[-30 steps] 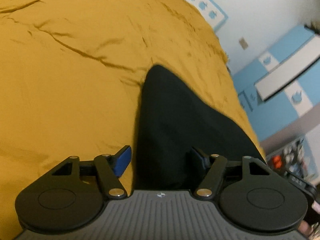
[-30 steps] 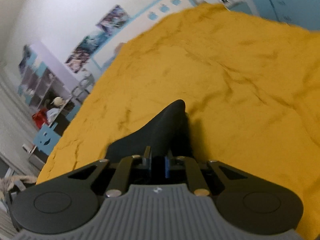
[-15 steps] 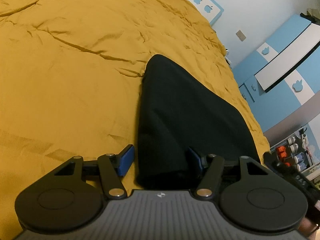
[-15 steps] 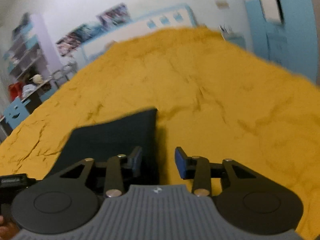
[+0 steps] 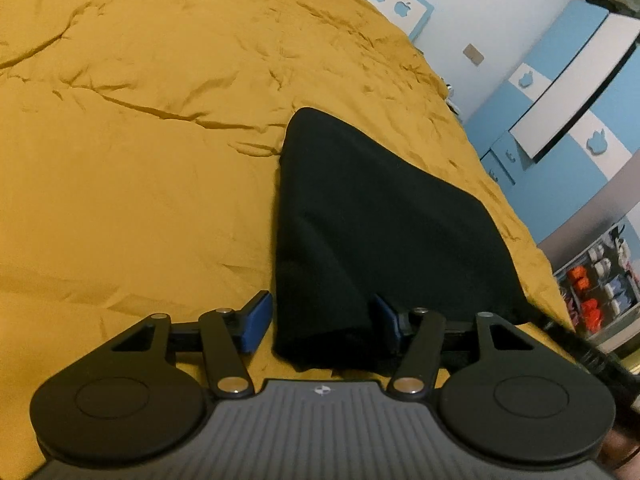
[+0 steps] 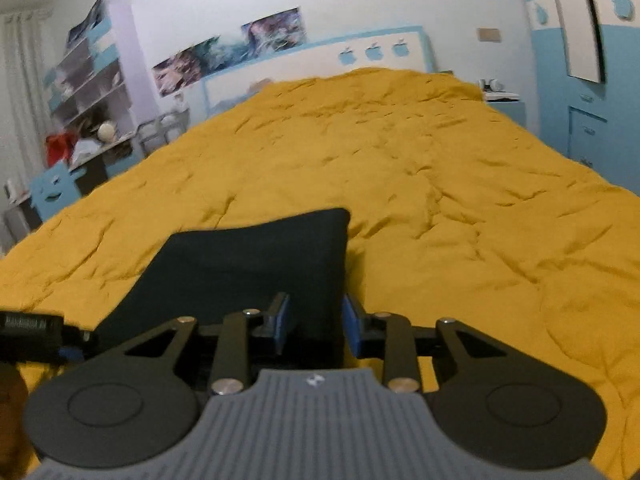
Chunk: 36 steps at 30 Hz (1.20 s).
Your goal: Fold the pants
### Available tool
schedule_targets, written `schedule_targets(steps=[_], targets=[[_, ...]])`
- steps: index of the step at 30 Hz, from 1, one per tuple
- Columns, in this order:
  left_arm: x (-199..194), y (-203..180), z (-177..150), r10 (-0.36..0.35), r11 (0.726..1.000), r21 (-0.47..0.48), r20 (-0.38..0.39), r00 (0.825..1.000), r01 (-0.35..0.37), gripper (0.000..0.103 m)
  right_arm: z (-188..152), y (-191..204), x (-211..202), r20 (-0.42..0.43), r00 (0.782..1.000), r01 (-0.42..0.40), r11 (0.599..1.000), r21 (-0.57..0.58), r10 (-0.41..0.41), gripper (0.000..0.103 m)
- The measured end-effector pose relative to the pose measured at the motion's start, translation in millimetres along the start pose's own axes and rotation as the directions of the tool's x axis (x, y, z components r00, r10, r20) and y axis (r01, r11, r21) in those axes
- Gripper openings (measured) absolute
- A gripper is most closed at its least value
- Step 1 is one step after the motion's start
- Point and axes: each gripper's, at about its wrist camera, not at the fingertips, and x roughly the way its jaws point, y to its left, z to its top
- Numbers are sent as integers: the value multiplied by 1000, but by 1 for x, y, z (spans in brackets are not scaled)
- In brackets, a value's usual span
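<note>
Folded black pants [image 5: 372, 216] lie flat on the yellow bedspread [image 5: 140, 160]. My left gripper [image 5: 322, 322] hovers at their near left corner. Its jaws are closing slowly with that corner between them, and the blue pads [image 5: 256, 320] stand clear of the cloth. In the right wrist view the pants [image 6: 248, 256] reach under my right gripper [image 6: 316, 322]. Its jaws are closing around the pants' near right edge, with a gap still showing between the pads [image 6: 352, 326]. The other gripper's dark body [image 6: 32, 326] shows at the left edge.
The yellow bedspread [image 6: 460, 200] stretches far ahead to a white headboard [image 6: 360, 56]. Blue and white cupboards [image 5: 560, 92] stand along the right side. Cluttered shelves [image 6: 84, 92] and a blue chair [image 6: 52, 192] stand off the left side.
The right gripper held a raised fold of the pants, then opened, let go and rolled level. The pants now lie flat. The left jaws have narrowed a little.
</note>
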Motion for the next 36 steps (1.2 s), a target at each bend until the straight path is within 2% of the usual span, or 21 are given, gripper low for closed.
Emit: schedule_targets(steps=[2, 5, 15, 21, 23, 25, 27, 30, 32, 34, 36], targets=[[-1, -2, 0, 5, 1000, 10, -12, 1000, -5, 68, -10, 1, 6, -74, 997, 14, 999, -31, -16, 28], [-3, -5, 1, 26, 999, 45, -22, 999, -25, 68, -12, -4, 0, -81, 997, 11, 1000, -6, -12, 30], [-15, -12, 0, 66, 990, 127, -51, 996, -59, 71, -6, 6, -34, -100, 993, 50, 996, -69, -56, 31], [-36, -8, 4, 86, 982, 174, -48, 995, -76, 70, 8, 6, -56, -95, 993, 63, 995, -81, -71, 43], [-45, -3, 7, 77, 982, 178, -39, 996, -69, 73, 14, 8, -60, -107, 992, 57, 995, -85, -66, 49], [-50, 2, 14, 58, 984, 173, -37, 998, -51, 77, 23, 8, -60, -126, 991, 41, 996, -75, -50, 59], [-50, 9, 24, 29, 987, 160, -48, 998, -21, 78, 33, 3, -55, -166, 986, -1, 1000, -17, -2, 63], [-38, 17, 43, -7, 992, 124, -83, 997, 17, 83, 48, -14, -33, -220, 972, -50, 991, 120, 76, 63], [-23, 23, 55, -49, 996, 73, -122, 991, 59, 84, 54, -29, -13, -232, 963, -86, 970, 227, 140, 63], [-1, 28, 67, -110, 994, -8, -177, 978, 110, 84, 58, -43, 9, -241, 953, -107, 947, 302, 184, 63], [17, 32, 75, -143, 989, -62, -202, 969, 133, 84, 60, -60, 34, -252, 933, -144, 907, 397, 258, 63]])
